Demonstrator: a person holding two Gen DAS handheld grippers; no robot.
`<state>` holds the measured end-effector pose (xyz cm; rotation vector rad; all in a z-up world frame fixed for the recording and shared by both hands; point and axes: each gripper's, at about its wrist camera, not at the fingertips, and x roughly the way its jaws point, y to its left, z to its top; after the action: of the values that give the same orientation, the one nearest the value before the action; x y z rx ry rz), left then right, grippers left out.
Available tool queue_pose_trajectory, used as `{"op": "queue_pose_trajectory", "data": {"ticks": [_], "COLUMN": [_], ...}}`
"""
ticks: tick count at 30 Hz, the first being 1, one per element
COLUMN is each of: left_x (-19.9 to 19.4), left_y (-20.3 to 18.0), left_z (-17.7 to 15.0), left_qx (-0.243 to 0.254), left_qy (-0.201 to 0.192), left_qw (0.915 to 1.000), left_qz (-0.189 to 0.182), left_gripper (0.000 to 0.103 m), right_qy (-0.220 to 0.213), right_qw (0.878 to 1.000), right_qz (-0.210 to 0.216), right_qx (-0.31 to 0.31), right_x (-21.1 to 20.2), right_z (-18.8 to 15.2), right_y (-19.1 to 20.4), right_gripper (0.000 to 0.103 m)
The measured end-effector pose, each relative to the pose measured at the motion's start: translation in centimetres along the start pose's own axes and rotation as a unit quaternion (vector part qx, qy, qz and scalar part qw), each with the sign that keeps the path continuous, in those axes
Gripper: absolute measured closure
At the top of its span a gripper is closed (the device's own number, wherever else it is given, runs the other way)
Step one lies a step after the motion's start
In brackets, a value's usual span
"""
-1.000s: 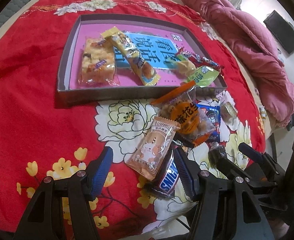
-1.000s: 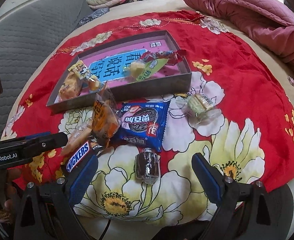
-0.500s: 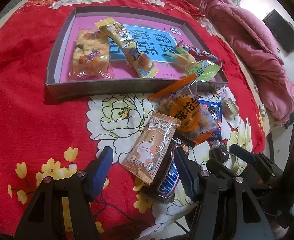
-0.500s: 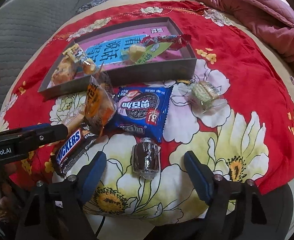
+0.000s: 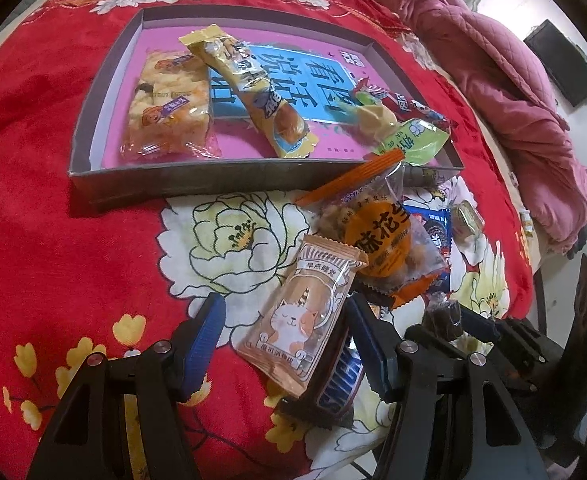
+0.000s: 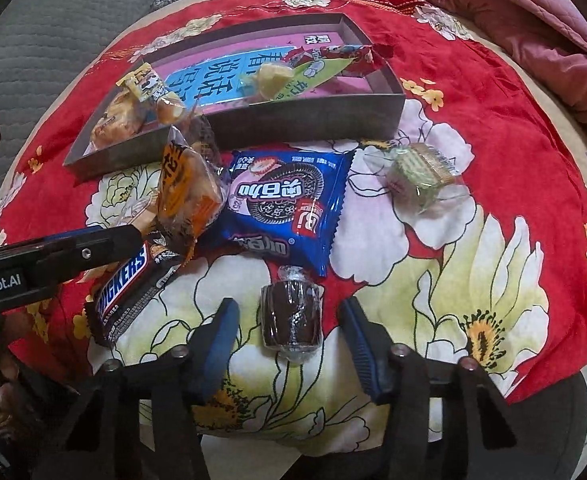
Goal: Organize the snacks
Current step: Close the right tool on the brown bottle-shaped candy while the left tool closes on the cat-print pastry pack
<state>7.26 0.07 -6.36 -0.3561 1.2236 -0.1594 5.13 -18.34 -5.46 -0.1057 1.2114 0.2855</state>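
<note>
A grey box (image 5: 181, 178) with a pink floor holds several snacks, among them a rice cracker pack (image 5: 167, 102) and a yellow bar (image 5: 249, 88). Loose snacks lie in front of it. My left gripper (image 5: 289, 340) is open, its jaws on either side of a tan cat packet (image 5: 299, 316) that lies on a Snickers bar (image 5: 339, 380). My right gripper (image 6: 289, 340) is open around a dark wrapped cake (image 6: 291, 314). An orange peanut bag (image 6: 187, 192), a blue Oreo pack (image 6: 283, 204) and a green wrapped sweet (image 6: 421, 178) lie beyond it.
Everything rests on a red floral cloth (image 5: 53, 240) over a bed. A pink quilt (image 5: 493, 80) is bunched at the far right. The left gripper's arm (image 6: 53, 260) crosses the left of the right wrist view. The cloth's edge drops off near me.
Both grippers have moved forward and down. The left jaws now flank the cat packet, and the right jaws have narrowed around the dark wrapped cake.
</note>
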Motion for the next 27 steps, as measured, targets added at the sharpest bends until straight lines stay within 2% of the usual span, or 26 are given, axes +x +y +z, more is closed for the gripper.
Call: {"op": "queue_pose_trajectory", "data": {"ticks": [7,11,12,13,14,16,23,27], "left_x": [0.7,0.9,0.9,0.9,0.8,0.8,0.8,0.3], "left_y": [-0.5,-0.3,-0.3,-0.3,-0.2,-0.2,-0.1,0.1], "left_z": [-0.1,0.0,0.0,0.0,0.0,0.0,-0.3,-0.4], "left_qx": [0.014,0.011,0.011,0.011,0.011,0.013,0.016,0.011], "left_qy": [-0.001,-0.003,-0.003,-0.005,-0.006,-0.006,-0.01,-0.015], "left_qw": [0.9999,0.9999,0.9999,0.9999,0.9999,0.9998,0.9998,0.9998], "left_qz": [0.002,-0.006,-0.008,-0.009,-0.011,-0.014,-0.008,-0.011], "left_gripper": [0.039,0.039,0.041,0.049,0.062,0.069,0.078,0.078], "right_qy": [-0.002,-0.003,-0.003,-0.004,-0.006,-0.011,-0.029,-0.048], "right_qw": [1.0,1.0,0.999,0.999,0.999,0.999,0.997,0.996], "right_qz": [0.011,0.022,0.025,0.029,0.033,0.04,0.054,0.061], "right_qx": [0.012,0.021,0.024,0.028,0.032,0.036,0.045,0.041], "right_x": [-0.1,-0.2,-0.2,-0.3,-0.3,-0.5,-1.4,-2.4], "right_z": [0.2,0.2,0.2,0.2,0.2,0.2,0.1,0.1], "right_y": [-0.5,-0.8,-0.9,-1.1,-1.2,-1.4,-1.6,-1.6], "right_gripper": [0.073,0.076,0.076,0.076,0.076,0.076,0.076,0.076]}}
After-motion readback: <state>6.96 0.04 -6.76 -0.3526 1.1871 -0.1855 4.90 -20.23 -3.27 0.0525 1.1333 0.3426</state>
